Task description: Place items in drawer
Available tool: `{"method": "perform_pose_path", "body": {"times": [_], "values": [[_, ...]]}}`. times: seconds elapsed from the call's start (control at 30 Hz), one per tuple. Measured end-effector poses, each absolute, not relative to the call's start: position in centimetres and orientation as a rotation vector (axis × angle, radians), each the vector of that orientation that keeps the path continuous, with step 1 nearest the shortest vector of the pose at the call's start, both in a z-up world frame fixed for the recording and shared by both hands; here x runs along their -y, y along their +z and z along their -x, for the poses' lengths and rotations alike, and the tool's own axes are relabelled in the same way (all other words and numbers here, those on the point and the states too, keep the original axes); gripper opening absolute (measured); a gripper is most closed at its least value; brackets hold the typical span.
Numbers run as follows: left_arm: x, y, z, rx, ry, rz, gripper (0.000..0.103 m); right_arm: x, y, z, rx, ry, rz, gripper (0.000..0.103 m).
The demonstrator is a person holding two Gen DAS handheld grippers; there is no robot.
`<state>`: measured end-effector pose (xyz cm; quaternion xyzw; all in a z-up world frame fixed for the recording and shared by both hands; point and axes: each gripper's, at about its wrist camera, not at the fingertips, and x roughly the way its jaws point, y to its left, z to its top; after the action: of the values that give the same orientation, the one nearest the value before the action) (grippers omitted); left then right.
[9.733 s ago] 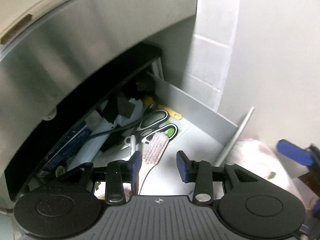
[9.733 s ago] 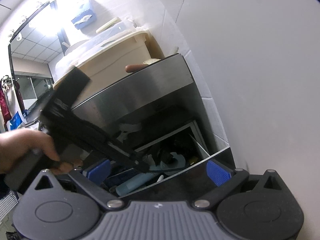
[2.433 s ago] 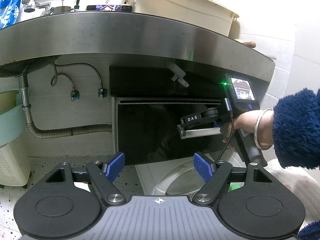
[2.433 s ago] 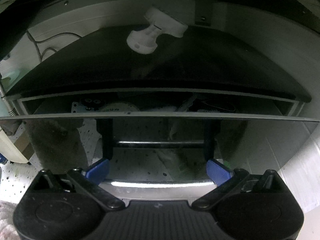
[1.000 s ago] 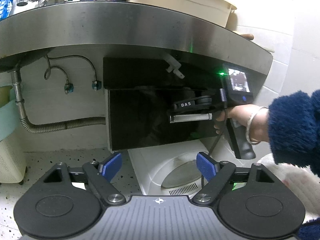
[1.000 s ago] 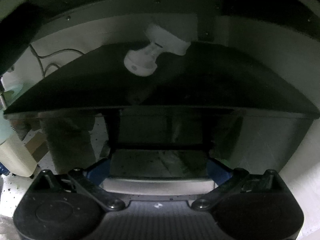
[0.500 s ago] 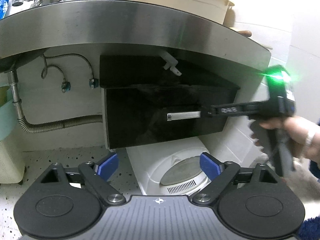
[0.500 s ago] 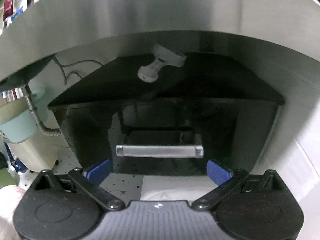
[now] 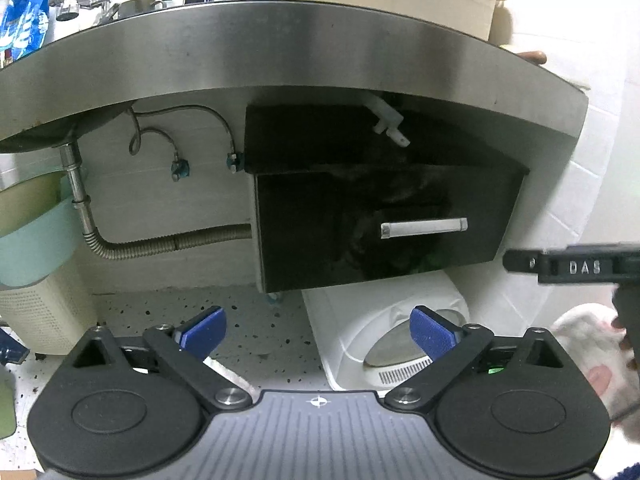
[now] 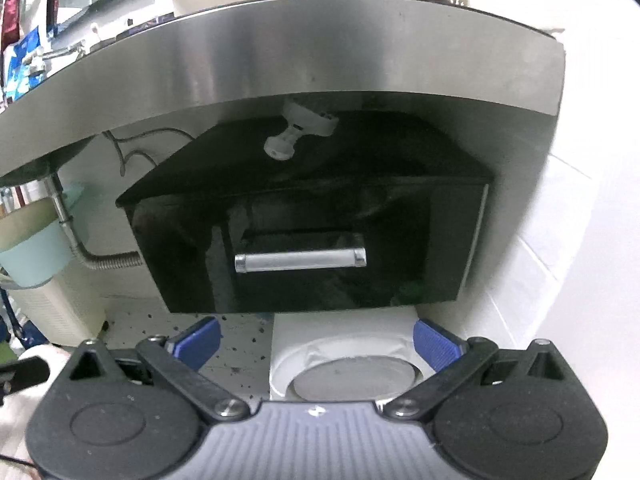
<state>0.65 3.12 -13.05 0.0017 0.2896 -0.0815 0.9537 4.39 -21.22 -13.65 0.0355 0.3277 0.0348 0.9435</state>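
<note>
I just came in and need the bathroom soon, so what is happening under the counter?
A person is putting things away in the black drawer under the steel counter, working with a handheld gripper in each hand. The drawer is shut, its silver handle untouched. The left gripper and the right gripper are both open, empty and held back from the drawer front. A white appliance sits on the floor below the drawer. It looks about done.
</note>
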Motion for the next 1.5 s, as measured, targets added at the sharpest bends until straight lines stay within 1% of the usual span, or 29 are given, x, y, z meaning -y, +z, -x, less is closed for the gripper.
{"method": "perform_pose_path", "body": {"times": [0.23,0.37,0.53,0.77,1.03,1.23,1.5], "values": [[-2.9,-12.3,-0.3,-0.58,-0.168,0.044,0.098,21.2,-12.3,-1.4,-0.667,0.043,-0.142,0.103],[-2.8,-11.4,-0.5,-0.606,-0.172,0.042,0.098,21.4,-11.0,-1.0,-0.695,0.021,-0.113,0.103],[-2.0,-9.4,0.2,-0.581,-0.155,0.006,0.098,21.0,-9.1,-0.1,-0.709,0.046,-0.024,0.103],[-0.5,-5.8,0.8,-0.574,-0.126,-0.064,0.098,21.4,-6.2,1.4,-0.691,0.046,-0.095,0.103],[0.8,-2.4,1.5,-0.597,-0.12,-0.059,0.098,21.8,-2.9,2.8,-0.678,0.02,-0.1,0.103],[1.5,-0.9,2.1,-0.601,-0.14,-0.047,0.099,22.1,-0.8,4.0,-0.655,-0.001,-0.092,0.103],[1.6,0.4,2.3,-0.607,-0.136,-0.031,0.099,21.8,0.5,4.8,-0.639,0.014,-0.072,0.103]]}}
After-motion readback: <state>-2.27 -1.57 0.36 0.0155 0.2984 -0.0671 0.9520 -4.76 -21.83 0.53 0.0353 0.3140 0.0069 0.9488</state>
